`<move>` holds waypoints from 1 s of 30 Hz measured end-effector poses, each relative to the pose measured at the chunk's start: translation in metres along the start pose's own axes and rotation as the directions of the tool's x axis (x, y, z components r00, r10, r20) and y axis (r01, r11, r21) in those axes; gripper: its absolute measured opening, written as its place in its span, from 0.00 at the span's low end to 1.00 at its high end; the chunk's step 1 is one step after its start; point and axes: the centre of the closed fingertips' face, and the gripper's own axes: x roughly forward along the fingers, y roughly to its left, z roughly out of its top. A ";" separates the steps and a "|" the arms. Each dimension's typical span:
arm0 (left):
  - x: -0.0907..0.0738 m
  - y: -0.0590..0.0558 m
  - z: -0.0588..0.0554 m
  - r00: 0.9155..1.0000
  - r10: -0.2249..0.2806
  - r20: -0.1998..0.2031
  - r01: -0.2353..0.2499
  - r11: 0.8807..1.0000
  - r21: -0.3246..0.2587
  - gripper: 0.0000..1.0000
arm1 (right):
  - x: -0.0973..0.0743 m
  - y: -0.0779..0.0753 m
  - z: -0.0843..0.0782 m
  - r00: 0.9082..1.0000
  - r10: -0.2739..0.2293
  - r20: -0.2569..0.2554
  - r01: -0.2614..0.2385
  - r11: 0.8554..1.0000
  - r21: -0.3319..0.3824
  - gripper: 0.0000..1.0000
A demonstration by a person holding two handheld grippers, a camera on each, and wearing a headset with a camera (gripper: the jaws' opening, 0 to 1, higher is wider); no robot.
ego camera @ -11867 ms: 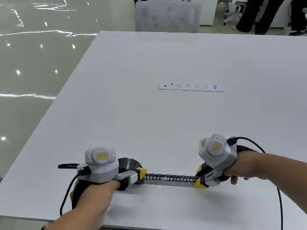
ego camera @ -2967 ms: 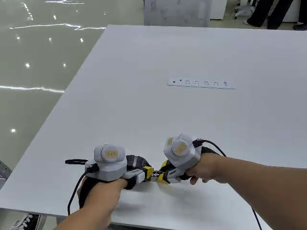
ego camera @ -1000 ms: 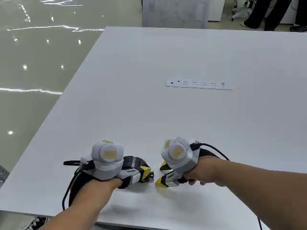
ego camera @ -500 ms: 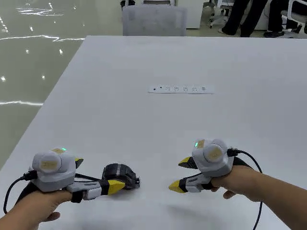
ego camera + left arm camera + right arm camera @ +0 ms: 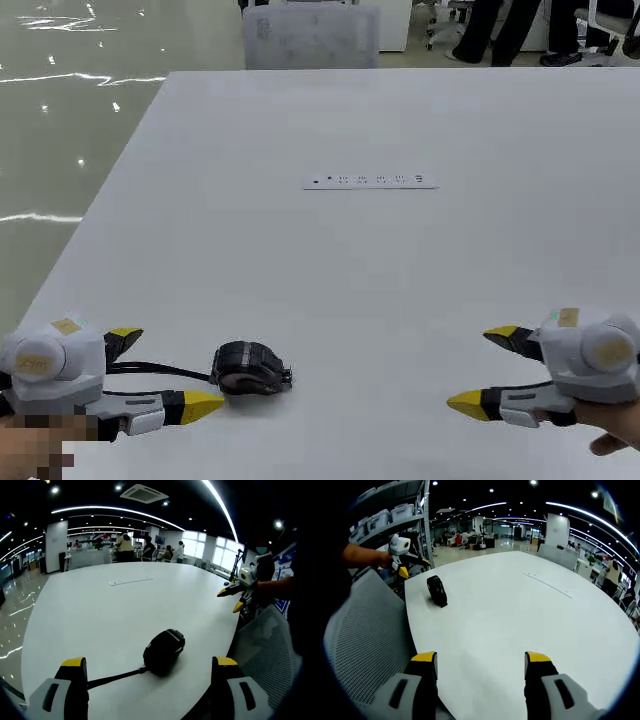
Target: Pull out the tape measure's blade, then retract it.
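Tape measure point(image 5: 250, 368) is lying near the front edge of the white table point(image 5: 350, 270), between the two grippers and touching neither, its blade drawn into the black case; its black strap point(image 5: 160, 370) is trailing leftward. At the left, the left gripper point(image 5: 165, 368) is hovering with jaws spread wide and gripping nothing, the strap running in between them. At the right, the right gripper point(image 5: 483, 368) is likewise gaping wide and carrying nothing, well apart from the case. Three seconds ago both grippers were crowding the case with a short length of blade showing between them; half a second ago they were already parting, and now they are standing farther out to either side. A white power strip point(image 5: 370, 181) is lying farther back on the table; a chair point(image 5: 310, 35) is standing at the far end; glossy floor point(image 5: 60, 100) is reflecting the ceiling lights at the left.
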 end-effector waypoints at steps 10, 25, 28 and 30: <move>-0.005 -0.002 -0.007 1.000 -0.008 0.021 0.008 1.000 -0.004 1.00 | -0.037 -0.009 -0.021 0.994 -0.098 0.042 0.097 0.994 0.041 0.89; -0.007 -0.007 -0.007 1.000 -0.006 0.001 0.006 1.000 0.013 1.00 | -0.064 -0.014 -0.048 0.989 -0.150 0.004 0.150 0.987 0.062 0.99; -0.008 -0.007 -0.007 1.000 -0.005 -0.004 0.005 1.000 0.017 1.00 | -0.069 -0.016 -0.050 0.986 -0.166 0.015 0.164 0.984 0.069 0.98; -0.008 -0.005 -0.009 1.000 0.000 -0.007 0.000 1.000 0.015 1.00 | -0.069 -0.018 -0.049 0.985 -0.170 0.015 0.169 0.984 0.063 0.98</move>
